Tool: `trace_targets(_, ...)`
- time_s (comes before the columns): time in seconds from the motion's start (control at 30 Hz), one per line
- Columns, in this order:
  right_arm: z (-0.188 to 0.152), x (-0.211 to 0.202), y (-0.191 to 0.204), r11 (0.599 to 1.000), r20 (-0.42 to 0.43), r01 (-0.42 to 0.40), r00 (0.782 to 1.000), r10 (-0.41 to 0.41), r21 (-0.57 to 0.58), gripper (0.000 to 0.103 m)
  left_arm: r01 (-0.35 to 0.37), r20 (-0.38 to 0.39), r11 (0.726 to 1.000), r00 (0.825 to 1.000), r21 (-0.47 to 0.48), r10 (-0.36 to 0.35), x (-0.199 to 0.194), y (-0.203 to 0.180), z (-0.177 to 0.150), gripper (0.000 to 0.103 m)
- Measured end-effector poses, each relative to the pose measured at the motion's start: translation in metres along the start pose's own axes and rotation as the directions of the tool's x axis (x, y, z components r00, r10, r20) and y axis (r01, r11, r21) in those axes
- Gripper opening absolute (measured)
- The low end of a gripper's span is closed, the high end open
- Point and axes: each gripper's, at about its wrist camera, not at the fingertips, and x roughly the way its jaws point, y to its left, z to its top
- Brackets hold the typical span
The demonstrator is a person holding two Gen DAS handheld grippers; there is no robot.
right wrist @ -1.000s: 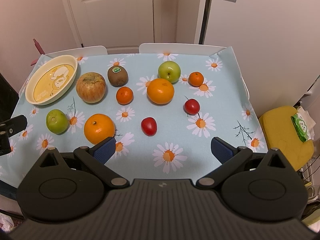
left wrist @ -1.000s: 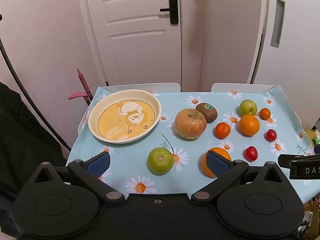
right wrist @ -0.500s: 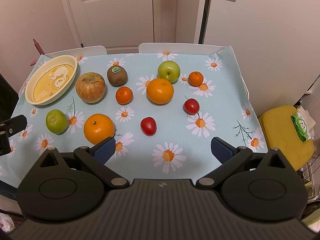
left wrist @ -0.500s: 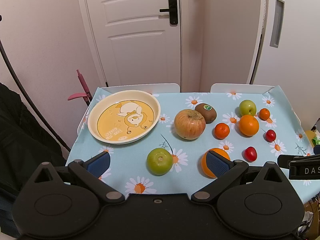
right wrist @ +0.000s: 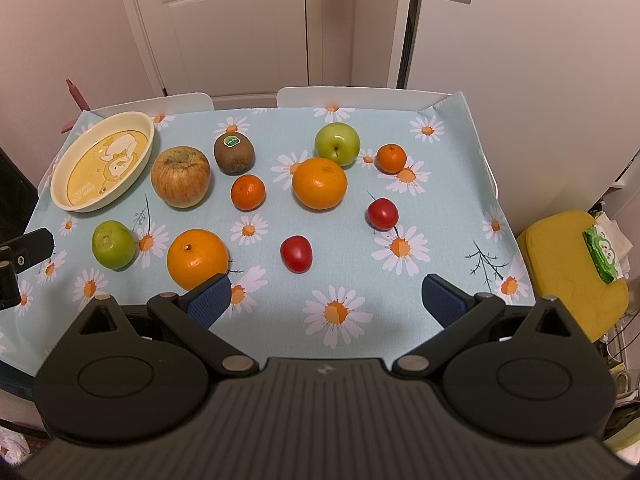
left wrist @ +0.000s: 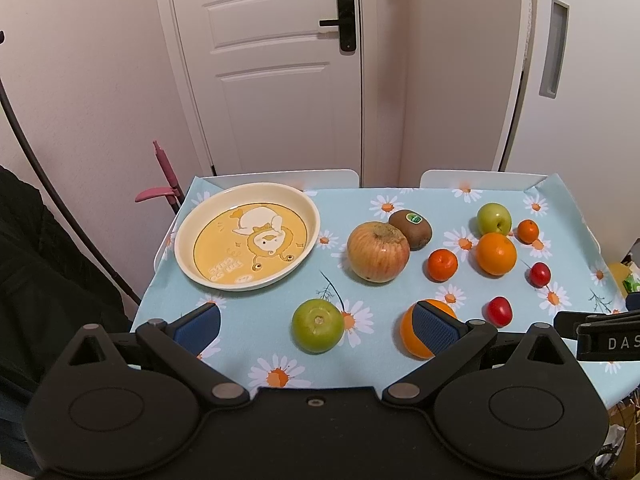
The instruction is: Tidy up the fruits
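A yellow duck plate point(left wrist: 308, 216) point(right wrist: 146, 146) sits empty at the table's far left. Loose on the daisy cloth lie a big red-yellow apple point(left wrist: 378, 251) point(right wrist: 180, 176), a kiwi point(left wrist: 412, 229) point(right wrist: 234, 153), a green fruit point(left wrist: 318, 325) point(right wrist: 113, 244), a near orange point(left wrist: 408, 338) point(right wrist: 197, 258), a far orange point(right wrist: 319, 183), a green apple point(right wrist: 337, 144), two mandarins point(right wrist: 247, 192) point(right wrist: 391, 158) and two small red fruits point(right wrist: 296, 253) point(right wrist: 382, 213). My left gripper point(left wrist: 317, 327) is open and empty, above the near edge with the green fruit between its fingers in view. My right gripper point(right wrist: 327, 299) is open and empty over the front edge.
A yellow cushioned stool point(right wrist: 568, 268) with a green packet point(right wrist: 604, 254) stands right of the table. A white door point(left wrist: 272, 64) and two white chair backs point(right wrist: 316, 96) are behind. A pink handle point(left wrist: 160, 184) sticks up at the far left corner.
Both grippers have shifted only slightly; the scene sits a touch lower and nearer in view. Nothing was taken hold of or moved.
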Motion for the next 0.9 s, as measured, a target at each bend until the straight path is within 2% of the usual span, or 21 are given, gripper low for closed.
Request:
trace_targets(0.67,0.0061,-0.0007,-0.0065,1.000,-0.009,-0.028,1.000,0.028,-0.012,0.103,-0.012,0.000,1.000,1.000,-0.006,0.012,-0.0029,-0.0028,0.0033,0.103)
trace_targets(0.9,0.0085,0.0054,-0.0063,0.993,-0.010,-0.096,0.995,0.096,-0.071,0.103,-0.041,0.018,0.999,0.999,-0.021,0.041,-0.0050,-0.0081,0.0011,0.103)
